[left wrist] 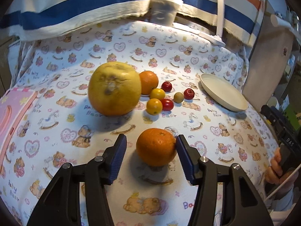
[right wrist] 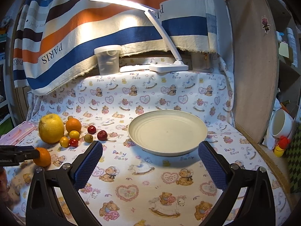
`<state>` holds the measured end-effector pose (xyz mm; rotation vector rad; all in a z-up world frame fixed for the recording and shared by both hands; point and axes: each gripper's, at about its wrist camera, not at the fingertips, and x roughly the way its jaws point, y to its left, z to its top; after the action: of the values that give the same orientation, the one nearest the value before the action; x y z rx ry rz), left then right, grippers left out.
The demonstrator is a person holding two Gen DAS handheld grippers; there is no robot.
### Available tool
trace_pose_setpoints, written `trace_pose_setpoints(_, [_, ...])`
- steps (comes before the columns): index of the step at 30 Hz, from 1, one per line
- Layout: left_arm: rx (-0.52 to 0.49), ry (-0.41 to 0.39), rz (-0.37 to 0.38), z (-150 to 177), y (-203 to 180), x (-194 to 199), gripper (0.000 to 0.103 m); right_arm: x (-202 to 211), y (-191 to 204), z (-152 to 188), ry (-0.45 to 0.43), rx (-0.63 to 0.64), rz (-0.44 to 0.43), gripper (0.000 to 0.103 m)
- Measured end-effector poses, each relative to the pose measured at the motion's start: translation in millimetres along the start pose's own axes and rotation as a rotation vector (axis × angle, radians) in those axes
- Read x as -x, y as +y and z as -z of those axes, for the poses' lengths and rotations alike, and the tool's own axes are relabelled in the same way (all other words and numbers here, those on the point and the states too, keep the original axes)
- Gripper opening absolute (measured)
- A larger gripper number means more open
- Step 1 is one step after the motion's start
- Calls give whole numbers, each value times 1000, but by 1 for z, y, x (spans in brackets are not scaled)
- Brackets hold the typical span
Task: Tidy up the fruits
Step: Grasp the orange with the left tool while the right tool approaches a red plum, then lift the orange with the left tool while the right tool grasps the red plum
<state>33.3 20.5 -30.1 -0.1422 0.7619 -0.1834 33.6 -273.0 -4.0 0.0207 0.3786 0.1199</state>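
The surface is covered by a bear-print cloth; a cream plate, a large yellow citrus, two oranges and small fruits are borne.

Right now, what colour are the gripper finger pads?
Dark blue, textured pads on black fingers; clearest in the right wrist view.

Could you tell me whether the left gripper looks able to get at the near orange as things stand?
Probably yes: the near orange sits between the left gripper's pads, one pad touching, one apart, nothing blocking.
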Motion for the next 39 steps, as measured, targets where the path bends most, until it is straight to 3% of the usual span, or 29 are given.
trace_pose_setpoints(5, [-28,73,-21,2,-7,-19,50,-2,1,0,11,5,-17,102])
trace_pose_setpoints(9, [-27,56,-43,7,-8,-19,47,-2,0,0,16,5,-23,102])
trace_pose_setpoints(18, [-76,-47,-58,-21,-11,-2,47,-5,8,-12,47,38,-36,96])
trace_pose_setpoints(24, [-81,-126,-53,-57,-19,30,47,-11,20,-41,80,41,-140,89])
trace_pose_setpoints(29, [-101,-189,-73,-91,-29,34,47,-35,30,-66,137,21,-225,87])
trace_pose_setpoints(37, [-76,-223,-26,-124,-35,3,47,-94,45,-89,271,-33,-254,69])
trace_pose_setpoints(39, [-67,-193,-38,-121,-33,-5,47,-110,48,-83,309,-37,-265,58])
